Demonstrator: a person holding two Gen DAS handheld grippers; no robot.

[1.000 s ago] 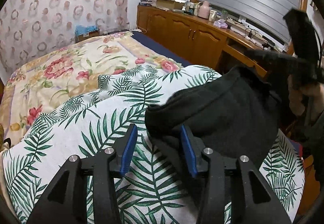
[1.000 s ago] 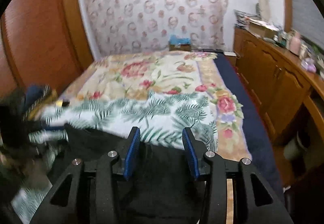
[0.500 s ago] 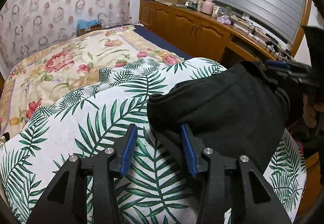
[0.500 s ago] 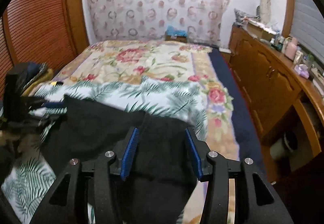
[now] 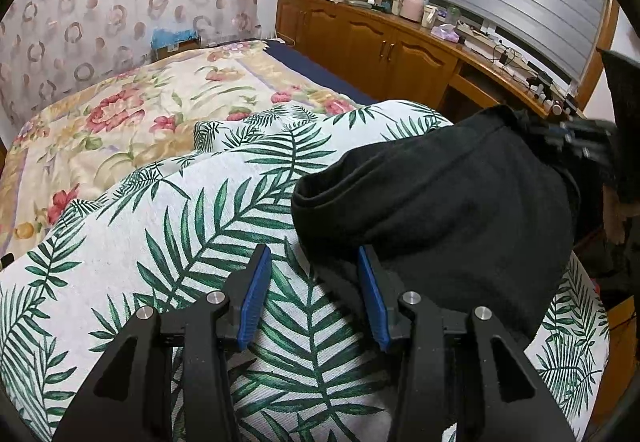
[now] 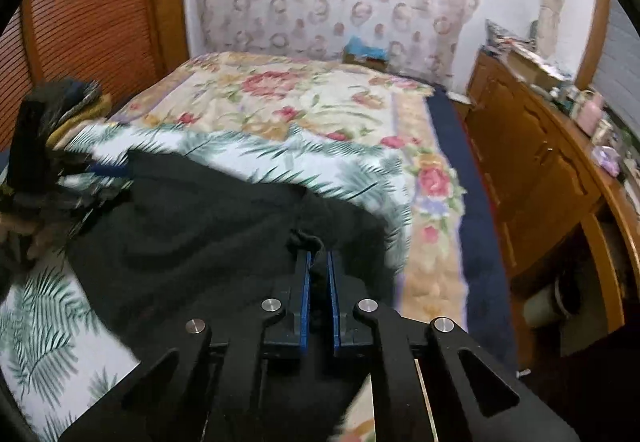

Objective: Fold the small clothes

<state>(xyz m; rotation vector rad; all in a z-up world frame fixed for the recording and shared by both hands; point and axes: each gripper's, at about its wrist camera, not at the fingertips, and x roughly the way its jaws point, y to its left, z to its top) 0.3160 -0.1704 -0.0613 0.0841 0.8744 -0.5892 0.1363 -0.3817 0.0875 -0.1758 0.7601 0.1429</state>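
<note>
A black garment point(image 5: 440, 210) lies bunched on a leaf-print cloth point(image 5: 180, 242) spread over the bed. My left gripper point(image 5: 312, 252) hovers open at the garment's near left edge. Its right pad point(image 5: 372, 298) sits against the dark hem, and mostly leaf-print cloth shows between the fingers. My right gripper point(image 6: 317, 256) is shut on a pinch of the black garment point(image 6: 208, 226), with a small tuft of fabric sticking up past the tips. In the left wrist view the right gripper point(image 5: 576, 138) shows at the garment's far right corner. The left gripper point(image 6: 100, 170) appears blurred in the right wrist view.
A floral bedspread point(image 5: 120, 114) covers the bed beyond the leaf-print cloth. Wooden cabinets point(image 5: 380, 46) with a cluttered top run along the right side. A pile of clothes point(image 6: 76, 102) sits at the bed's left edge by a slatted wooden door point(image 6: 88, 14).
The right gripper's jaws have gone from apart over the black garment to closed on a fold of it. The left gripper has stayed open at the hem.
</note>
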